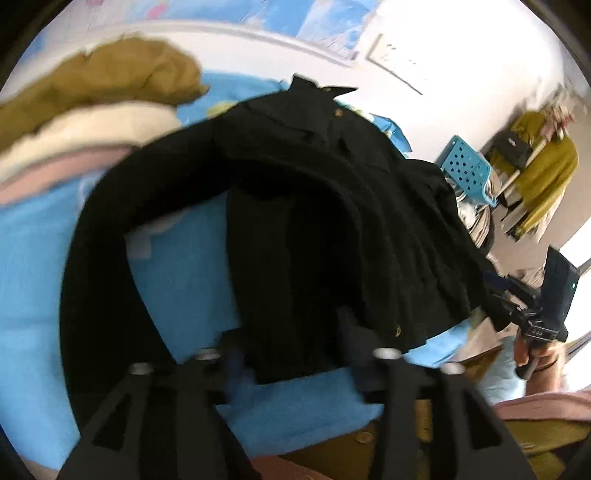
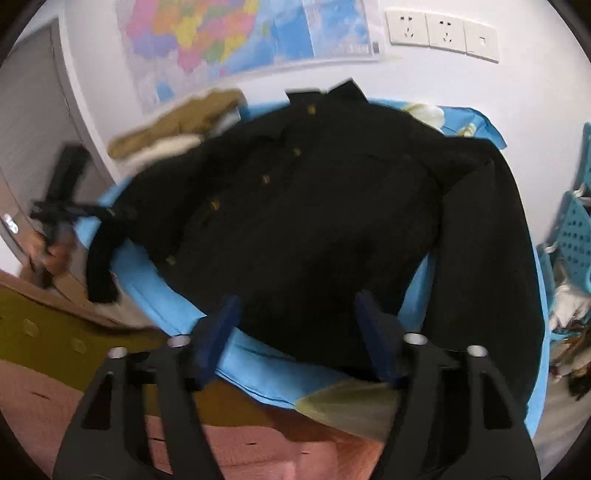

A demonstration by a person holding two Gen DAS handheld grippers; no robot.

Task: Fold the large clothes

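a: how far along is the fold?
b: barely. the black jacket (image 2: 306,221) lies spread on the blue sheet (image 2: 155,291), just ahead of the right gripper (image 2: 295,332), sleeves out.
a: the grippers?
b: left gripper (image 1: 291,354) and right both apart, holding nothing.

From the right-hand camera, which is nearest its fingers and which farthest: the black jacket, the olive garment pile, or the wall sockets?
1. Black jacket, spread on the blue sheet just ahead of the fingers.
2. Olive garment pile, beyond the jacket, upper left.
3. Wall sockets, high on the wall, upper right.
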